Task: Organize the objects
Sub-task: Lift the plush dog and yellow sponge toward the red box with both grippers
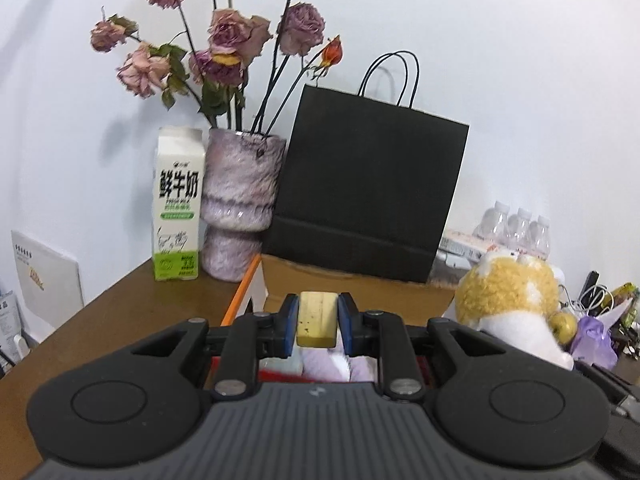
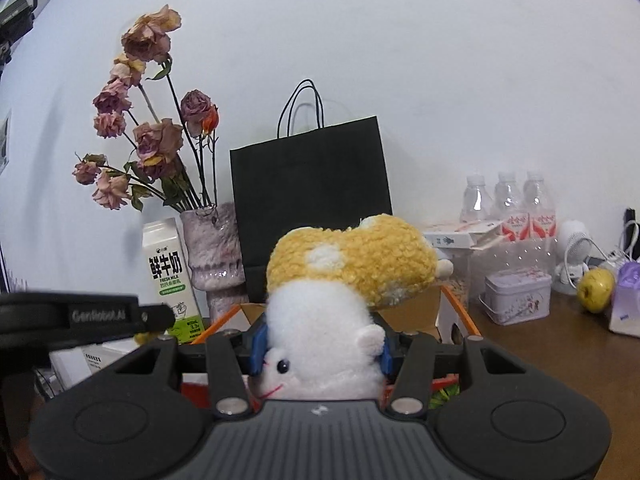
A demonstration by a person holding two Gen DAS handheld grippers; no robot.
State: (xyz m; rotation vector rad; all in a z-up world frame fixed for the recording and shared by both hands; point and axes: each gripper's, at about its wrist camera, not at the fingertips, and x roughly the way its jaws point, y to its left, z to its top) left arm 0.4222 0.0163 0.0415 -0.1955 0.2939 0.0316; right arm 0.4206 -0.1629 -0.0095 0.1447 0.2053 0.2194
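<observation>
**Both grippers loaded above the cardboard box**

The left gripper [image 1: 318,320] is clamped on a yellow block [image 1: 316,319], which sits between its blue pads above the open cardboard box [image 1: 352,290]. The right gripper [image 2: 320,354] squeezes a plush toy [image 2: 344,280] by its white head, the yellow body sticking up and forward. Behind the box stands a black paper bag [image 1: 368,184]; left of it are a vase [image 1: 238,204] of dried roses [image 1: 224,44] and a milk carton [image 1: 178,204]. On the brown table [image 2: 560,356] to the right lie a tin [image 2: 518,298], an apple [image 2: 596,290] and water bottles [image 2: 508,204].

probably home | wooden desk [image 1: 120,304] | dried roses [image 1: 224,40] | milk carton [image 1: 178,204]
</observation>
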